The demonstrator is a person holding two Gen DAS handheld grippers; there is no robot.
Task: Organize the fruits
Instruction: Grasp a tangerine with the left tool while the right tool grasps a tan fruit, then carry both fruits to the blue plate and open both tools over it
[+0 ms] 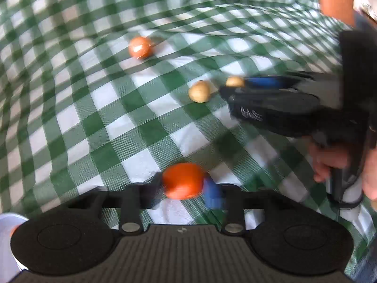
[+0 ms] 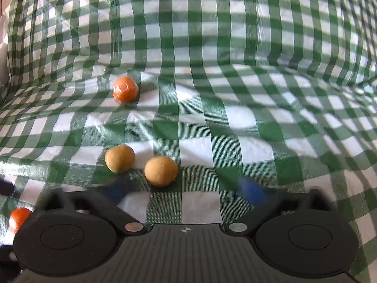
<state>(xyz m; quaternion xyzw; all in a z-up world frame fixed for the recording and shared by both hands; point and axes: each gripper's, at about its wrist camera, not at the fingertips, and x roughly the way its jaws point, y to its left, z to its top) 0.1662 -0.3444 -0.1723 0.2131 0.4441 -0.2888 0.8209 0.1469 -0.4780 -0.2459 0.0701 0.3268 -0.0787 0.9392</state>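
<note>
My left gripper (image 1: pixel 182 188) is shut on a smooth orange fruit (image 1: pixel 182 180), with the black finger and the blue pad (image 1: pixel 212 194) pressed on its two sides just above the green-and-white checked cloth (image 1: pixel 99 122). Two tan round fruits (image 2: pixel 161 171) (image 2: pixel 119 158) lie side by side on the cloth. My right gripper (image 2: pixel 185 189) is open, its blurred fingers (image 2: pixel 251 191) standing wide of the nearer tan fruit. From the left wrist view that gripper (image 1: pixel 232 87) reaches in from the right beside the tan fruits (image 1: pixel 234 81) (image 1: pixel 199 91). A plastic-wrapped orange fruit (image 2: pixel 124 89) (image 1: pixel 140 47) lies farther off.
The cloth (image 2: pixel 235 118) is wrinkled and rises into a fold at the back. A white container (image 1: pixel 9 235) shows at the lower left edge. A person's hand (image 1: pixel 329 165) holds the right gripper's handle. An orange fruit (image 2: pixel 18 217) peeks out at the lower left.
</note>
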